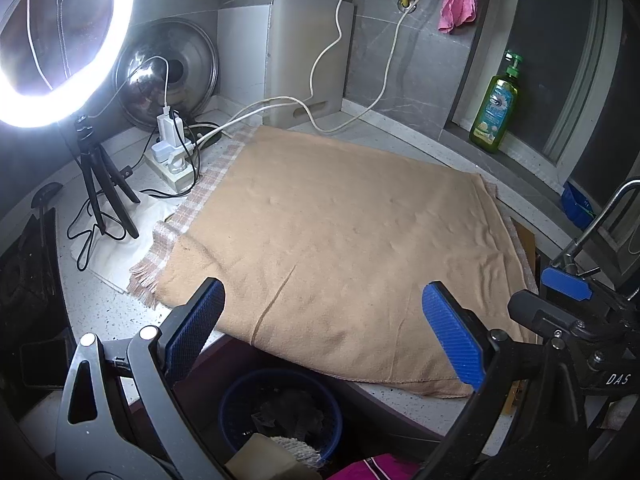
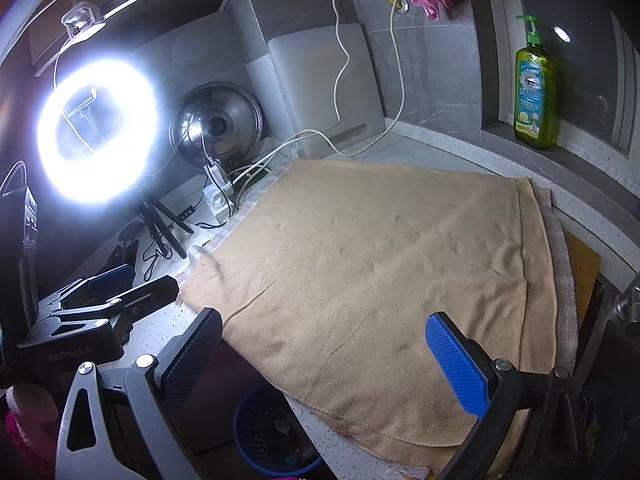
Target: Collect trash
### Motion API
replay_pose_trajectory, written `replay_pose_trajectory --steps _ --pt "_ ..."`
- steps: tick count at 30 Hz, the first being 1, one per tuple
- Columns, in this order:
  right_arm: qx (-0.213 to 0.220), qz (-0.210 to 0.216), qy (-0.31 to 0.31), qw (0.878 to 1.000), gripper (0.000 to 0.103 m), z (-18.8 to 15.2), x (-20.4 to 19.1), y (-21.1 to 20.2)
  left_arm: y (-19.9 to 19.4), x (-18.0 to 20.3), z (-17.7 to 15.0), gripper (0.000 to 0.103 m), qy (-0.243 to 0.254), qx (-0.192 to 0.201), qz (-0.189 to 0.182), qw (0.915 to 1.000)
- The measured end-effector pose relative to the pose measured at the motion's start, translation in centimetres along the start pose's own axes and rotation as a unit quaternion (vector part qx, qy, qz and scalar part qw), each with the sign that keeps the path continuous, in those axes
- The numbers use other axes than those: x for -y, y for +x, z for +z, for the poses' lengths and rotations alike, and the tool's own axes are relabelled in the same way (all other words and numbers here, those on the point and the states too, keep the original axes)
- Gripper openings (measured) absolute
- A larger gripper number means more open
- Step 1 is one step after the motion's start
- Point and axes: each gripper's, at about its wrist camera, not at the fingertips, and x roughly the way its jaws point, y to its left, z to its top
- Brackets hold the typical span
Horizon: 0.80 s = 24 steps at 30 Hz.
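Presently, left tongs [image 1: 322, 320] wide open — empty, right tongs [image 2: 324, 346] likewise, above tan towel [image 1: 340, 232].

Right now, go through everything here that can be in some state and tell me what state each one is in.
Left claw: open, empty.
Right claw: open, empty.
Ring light: switched on.
Tan towel: spread flat on the counter, nothing on it.
Blue bin: holds trash, sits below the counter edge.
Soap bottle: upright on the ledge.
Power strip: adapters plugged in.
Pink cloth: hanging on the wall.
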Motion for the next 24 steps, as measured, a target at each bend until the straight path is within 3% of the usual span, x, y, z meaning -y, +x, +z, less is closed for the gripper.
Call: replay_pose_trajectory --steps 24 --pt "-0.013 -0.002 -0.003 1.0 0.103 -0.41 0.45 0.8 0.11 -0.3 -0.14 0.101 0.004 -0.004 0.027 0.9996"
